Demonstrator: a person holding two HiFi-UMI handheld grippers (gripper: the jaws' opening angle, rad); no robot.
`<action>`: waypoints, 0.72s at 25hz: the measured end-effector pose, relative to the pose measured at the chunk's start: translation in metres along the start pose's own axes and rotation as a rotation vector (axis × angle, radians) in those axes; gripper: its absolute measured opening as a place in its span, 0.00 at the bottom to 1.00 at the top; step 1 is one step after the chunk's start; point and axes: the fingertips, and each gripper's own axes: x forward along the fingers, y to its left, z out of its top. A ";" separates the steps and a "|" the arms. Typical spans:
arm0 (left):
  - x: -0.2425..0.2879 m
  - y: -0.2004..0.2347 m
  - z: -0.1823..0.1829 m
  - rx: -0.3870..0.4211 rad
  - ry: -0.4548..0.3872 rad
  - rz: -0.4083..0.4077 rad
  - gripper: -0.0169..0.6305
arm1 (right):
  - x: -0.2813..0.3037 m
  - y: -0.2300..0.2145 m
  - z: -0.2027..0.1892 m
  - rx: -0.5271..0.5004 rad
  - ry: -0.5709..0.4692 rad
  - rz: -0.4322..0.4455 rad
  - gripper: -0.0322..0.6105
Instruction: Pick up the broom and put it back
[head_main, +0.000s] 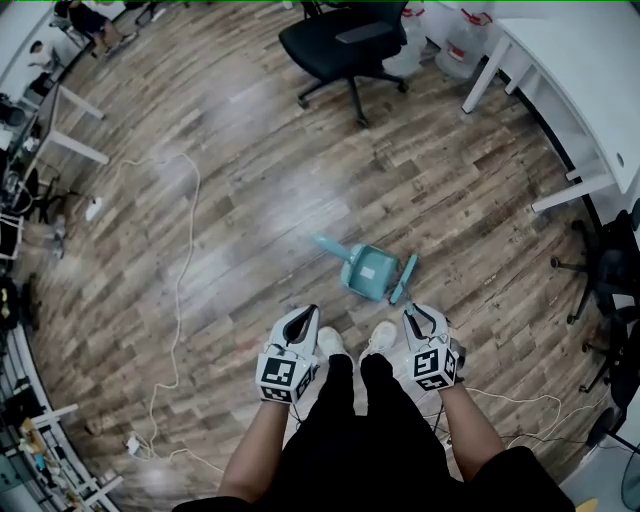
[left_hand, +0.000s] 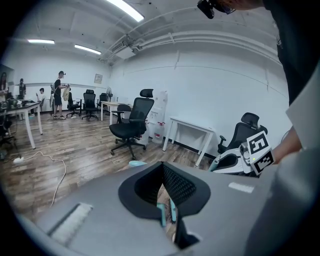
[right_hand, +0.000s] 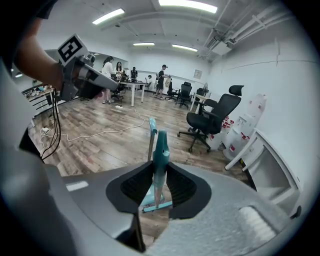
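In the head view a teal dustpan lies on the wooden floor just ahead of my feet, its handle pointing up-left. The teal broom stands at its right edge. My right gripper is shut on the broom's handle. In the right gripper view the handle rises between the black pads, the brush head sits on the floor below, and the dustpan's handle stands behind. My left gripper hangs beside my left leg, shut and holding nothing; in its own view the left gripper has its pads meeting at the tips.
A black office chair stands further ahead, with white desks and water jugs to its right. A white cable runs across the floor at left. More chairs line the right wall. People stand far back in the room.
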 end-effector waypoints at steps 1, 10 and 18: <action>0.000 0.001 -0.002 0.001 0.000 0.004 0.05 | 0.006 0.003 -0.004 -0.001 0.009 0.006 0.19; -0.007 -0.002 -0.015 0.017 0.018 0.009 0.05 | 0.043 0.022 0.012 0.028 -0.019 0.044 0.19; -0.016 0.007 -0.023 -0.013 0.040 0.027 0.05 | 0.062 0.019 0.033 -0.024 -0.036 0.073 0.19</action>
